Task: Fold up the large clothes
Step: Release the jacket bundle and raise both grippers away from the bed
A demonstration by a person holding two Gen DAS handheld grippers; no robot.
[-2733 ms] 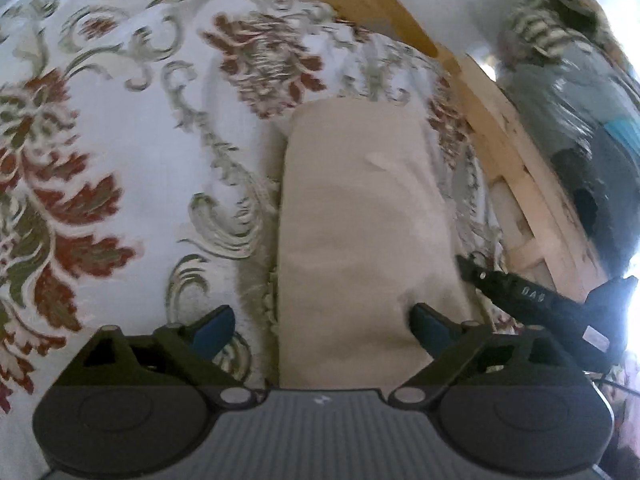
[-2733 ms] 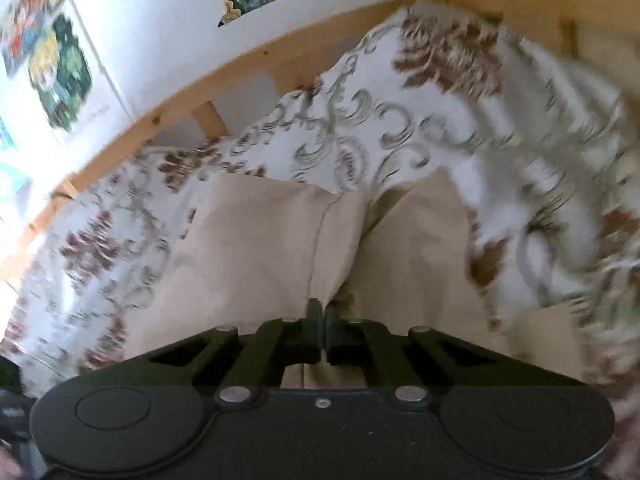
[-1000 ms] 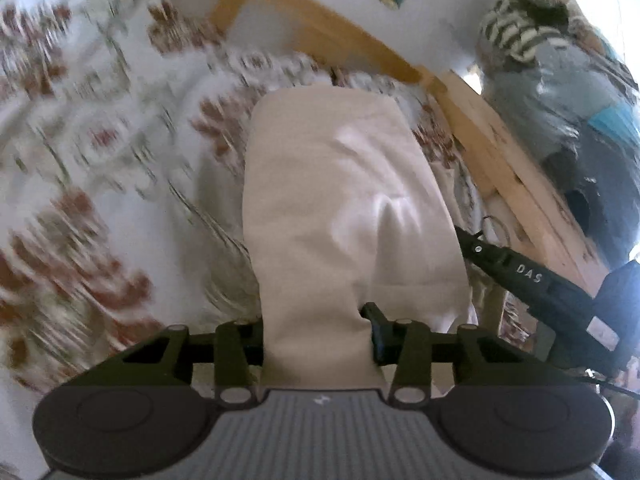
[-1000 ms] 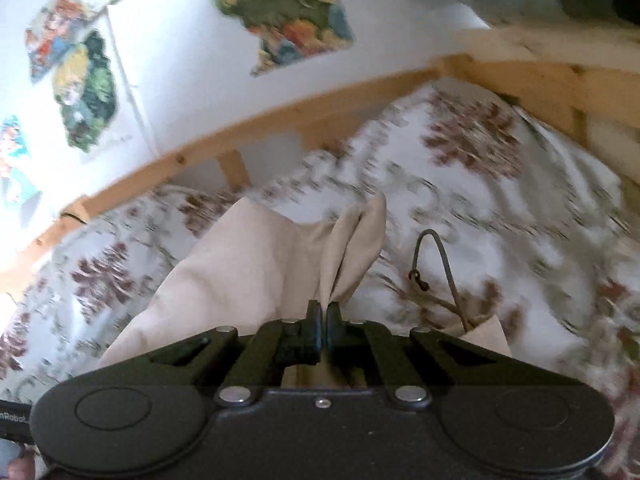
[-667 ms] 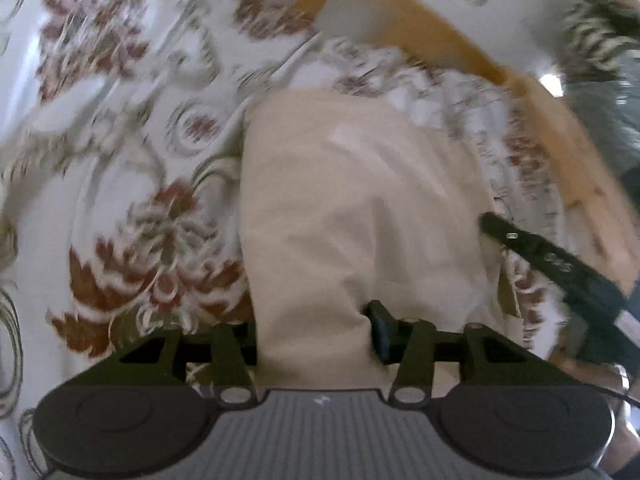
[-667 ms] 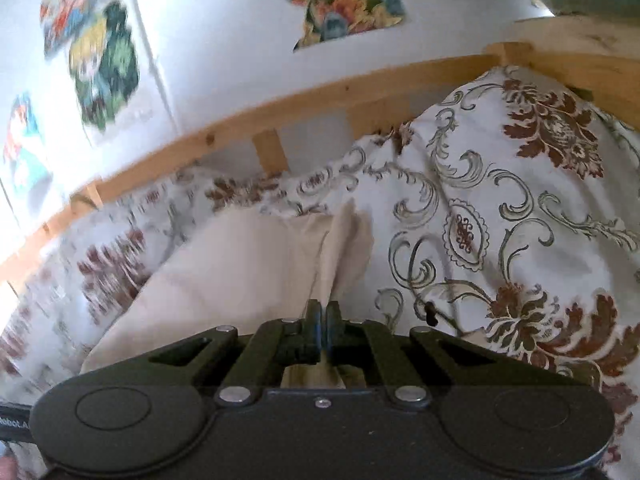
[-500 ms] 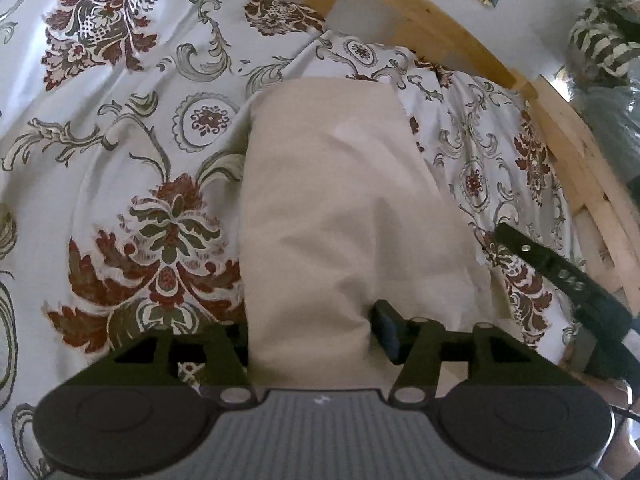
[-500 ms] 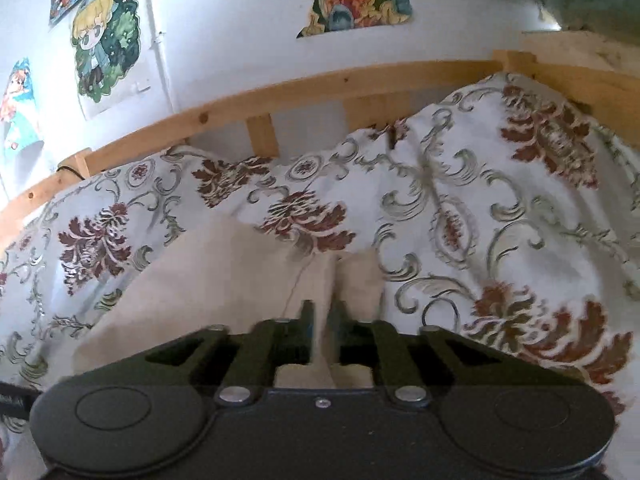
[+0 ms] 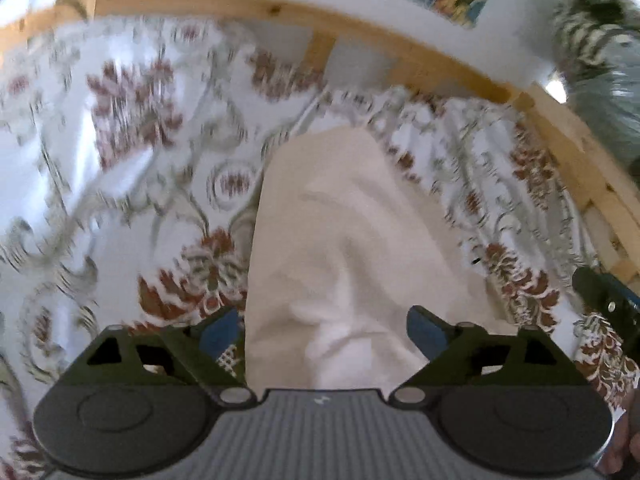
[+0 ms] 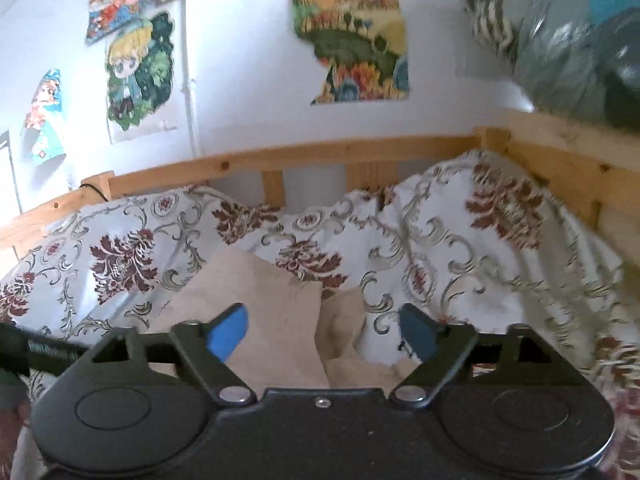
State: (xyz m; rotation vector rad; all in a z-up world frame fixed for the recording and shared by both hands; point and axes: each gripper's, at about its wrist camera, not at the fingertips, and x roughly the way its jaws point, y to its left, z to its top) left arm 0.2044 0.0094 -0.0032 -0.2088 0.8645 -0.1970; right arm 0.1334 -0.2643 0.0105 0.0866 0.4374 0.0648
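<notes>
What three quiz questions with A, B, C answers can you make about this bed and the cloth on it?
1. Where does the beige garment lie?
A. On the flowered bedspread
B. On the floor
C. On a chair

2. What colour are the pads on the fingers of the right gripper?
A. Red
B. Blue
C. Yellow

3. How do the fingers of the left gripper stand?
A. Shut tight on the garment
B. Apart, not pressing it
C. Shut on a hanger

Answers:
1 A: flowered fabric surrounds it inside the wooden bed frame.
2 B: both pads show blue.
3 B: the fingers are opening, cloth loose between them.
</notes>
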